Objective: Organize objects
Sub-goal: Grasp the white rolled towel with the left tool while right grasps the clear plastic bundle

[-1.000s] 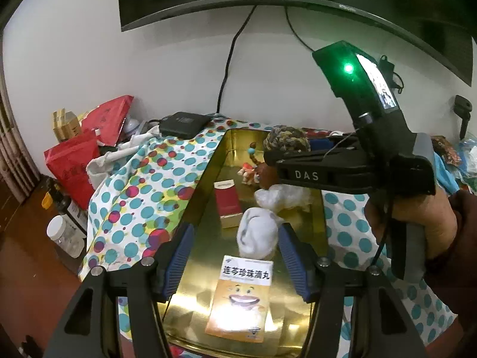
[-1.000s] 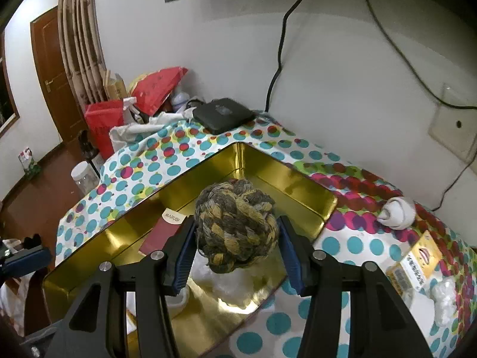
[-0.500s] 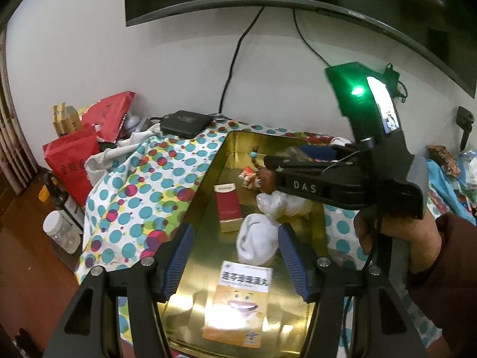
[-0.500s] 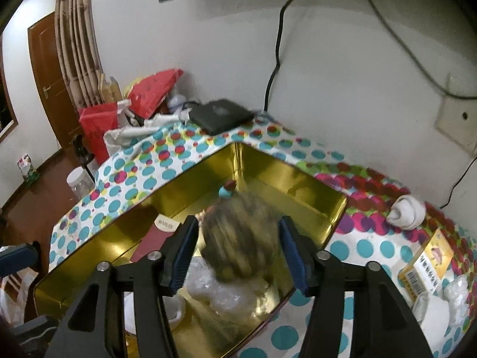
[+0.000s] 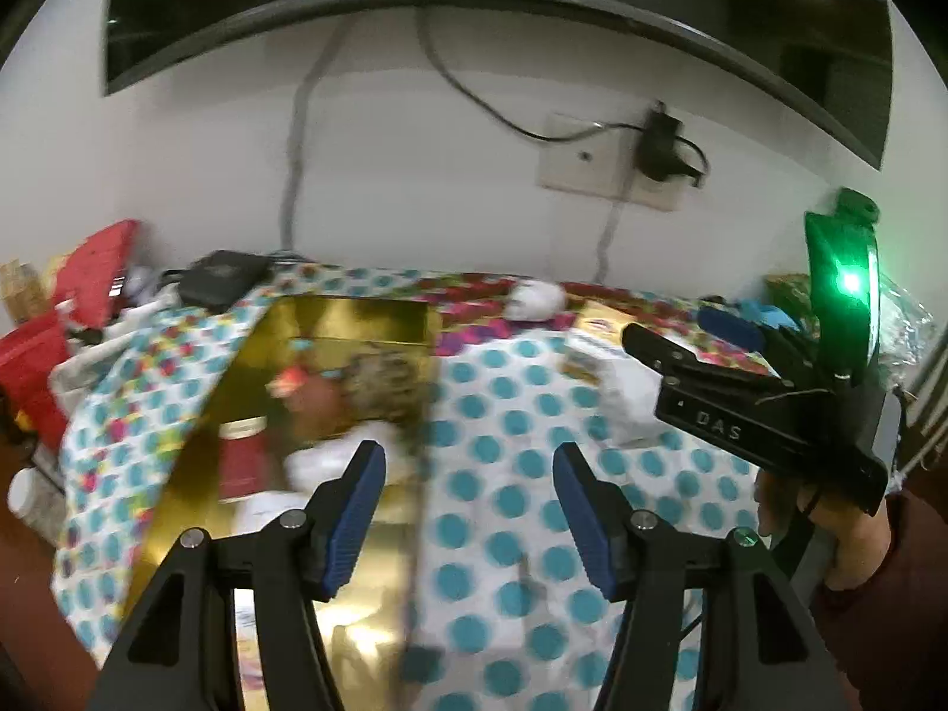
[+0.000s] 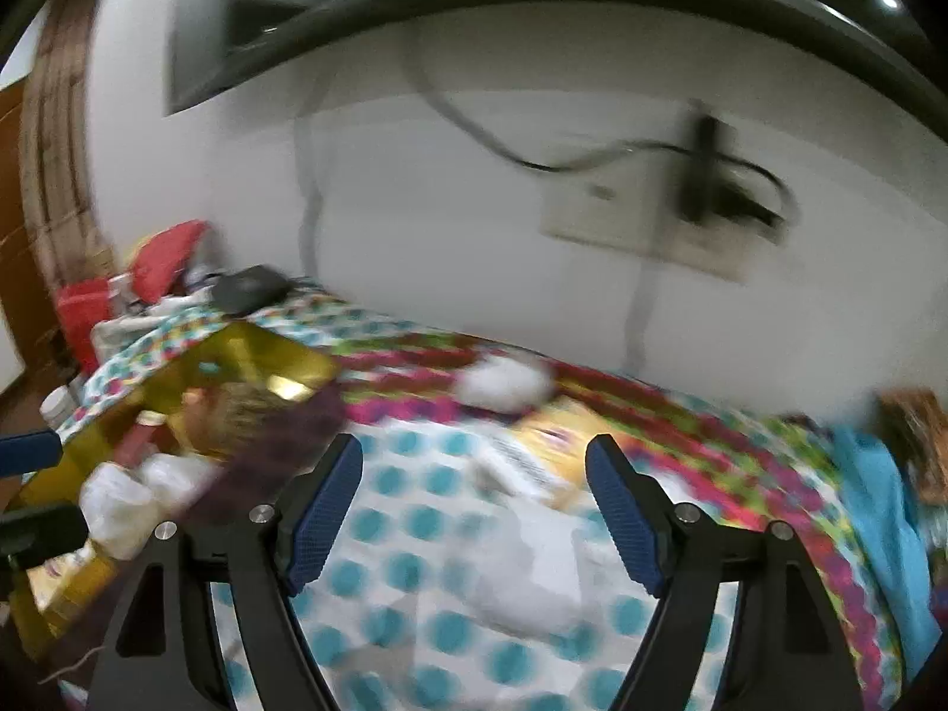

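A gold tray (image 5: 195, 468) lies on the dotted cloth at the left; it also shows in the right wrist view (image 6: 278, 355). A woven rope ball (image 5: 379, 379) lies in it among a red box (image 5: 240, 456) and white wads; the ball also shows blurred in the right wrist view (image 6: 249, 415). My left gripper (image 5: 468, 509) is open and empty over the cloth beside the tray. My right gripper (image 6: 474, 509) is open and empty over the cloth; it also shows in the left wrist view (image 5: 681, 343). A yellow box (image 6: 563, 444) and a white wad (image 6: 503, 382) lie ahead of it.
A dotted cloth (image 5: 503, 497) covers the table. A black box (image 5: 222, 278) and red bags (image 5: 89, 272) crowd the back left. A wall socket with plug (image 5: 616, 160) and a TV are above. Blue cloth (image 6: 877, 486) lies at the right.
The right gripper has opened and let the rope ball fall into the tray, then swung right. The left gripper has also swung right, off the tray.
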`<control>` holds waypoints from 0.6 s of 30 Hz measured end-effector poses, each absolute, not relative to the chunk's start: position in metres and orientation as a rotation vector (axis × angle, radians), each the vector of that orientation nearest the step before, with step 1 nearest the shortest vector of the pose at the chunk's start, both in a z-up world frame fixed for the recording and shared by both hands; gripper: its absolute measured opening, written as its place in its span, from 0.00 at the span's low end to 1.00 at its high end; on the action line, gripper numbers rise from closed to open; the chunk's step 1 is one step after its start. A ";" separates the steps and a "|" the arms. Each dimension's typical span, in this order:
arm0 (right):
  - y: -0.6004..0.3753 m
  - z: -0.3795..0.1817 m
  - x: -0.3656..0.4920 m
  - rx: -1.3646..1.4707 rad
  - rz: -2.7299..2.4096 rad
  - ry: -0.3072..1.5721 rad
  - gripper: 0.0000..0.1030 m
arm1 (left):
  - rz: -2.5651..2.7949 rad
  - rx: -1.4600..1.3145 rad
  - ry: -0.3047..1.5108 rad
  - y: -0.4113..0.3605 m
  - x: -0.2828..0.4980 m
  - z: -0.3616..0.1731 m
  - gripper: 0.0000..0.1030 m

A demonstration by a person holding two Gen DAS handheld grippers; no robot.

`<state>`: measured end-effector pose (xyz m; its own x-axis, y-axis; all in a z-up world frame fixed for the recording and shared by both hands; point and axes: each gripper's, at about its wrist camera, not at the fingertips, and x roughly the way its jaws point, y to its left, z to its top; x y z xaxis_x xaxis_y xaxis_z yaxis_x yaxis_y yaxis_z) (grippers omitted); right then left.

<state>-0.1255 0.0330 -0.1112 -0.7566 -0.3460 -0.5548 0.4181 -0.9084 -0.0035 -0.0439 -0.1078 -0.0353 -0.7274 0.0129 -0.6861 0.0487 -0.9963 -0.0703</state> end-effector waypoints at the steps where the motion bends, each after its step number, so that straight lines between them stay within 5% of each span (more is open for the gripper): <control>1: 0.047 -0.114 -0.129 0.808 -2.629 0.163 0.74 | -2.912 1.171 0.130 -0.098 -0.051 -0.038 0.59; 12: 0.111 -0.146 -0.166 0.996 -2.674 0.195 0.72 | -2.922 1.254 -0.084 -0.023 -0.113 -0.073 0.59; 18: 0.110 -0.166 -0.183 1.091 -2.637 0.190 0.60 | -2.902 1.299 -0.064 -0.019 -0.119 -0.082 0.59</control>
<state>-0.1826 0.1101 -0.1657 -0.6756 -0.2064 -0.7078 0.3057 -0.9520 -0.0143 -0.1194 -0.0192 -0.0824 -0.6655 0.0185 -0.7462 -0.0515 -0.9984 0.0212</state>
